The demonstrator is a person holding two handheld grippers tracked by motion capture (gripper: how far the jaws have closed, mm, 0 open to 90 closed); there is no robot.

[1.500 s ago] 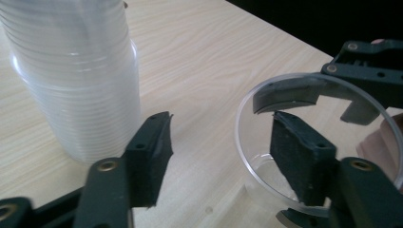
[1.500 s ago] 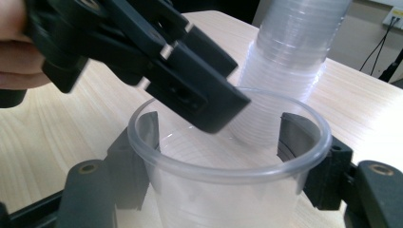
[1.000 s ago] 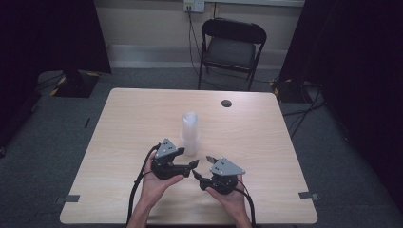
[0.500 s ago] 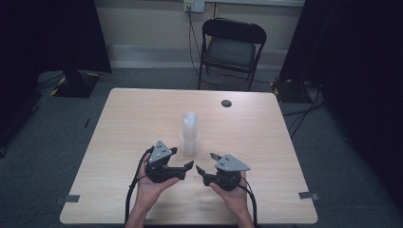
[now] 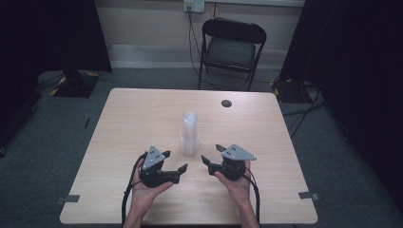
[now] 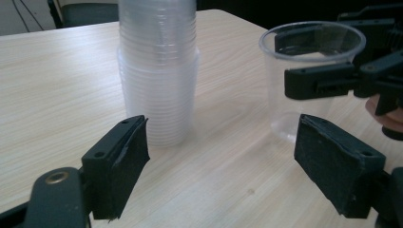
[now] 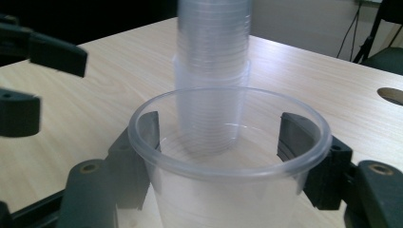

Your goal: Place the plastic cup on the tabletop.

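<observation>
One clear cup [image 7: 228, 161] off the stack [image 5: 190, 134], gripped by right gripper [image 5: 212, 155] jaws; left gripper [image 5: 175, 161] jaws open, empty. More cups left.

Setting: a recording room or lab studio, not a home. Evidence: one bare light-wood table [image 5: 142, 123] with a round cable hole [image 5: 226, 103], standing on grey carpet [image 5: 43, 156]; black curtains [image 5: 43, 33] hanging on both sides; one black folding chair [image 5: 232, 47] against a plain wall; a wall socket [image 5: 194, 5] with cables running down; tape marks [image 5: 72, 198] on the floor by the table's corners.
</observation>
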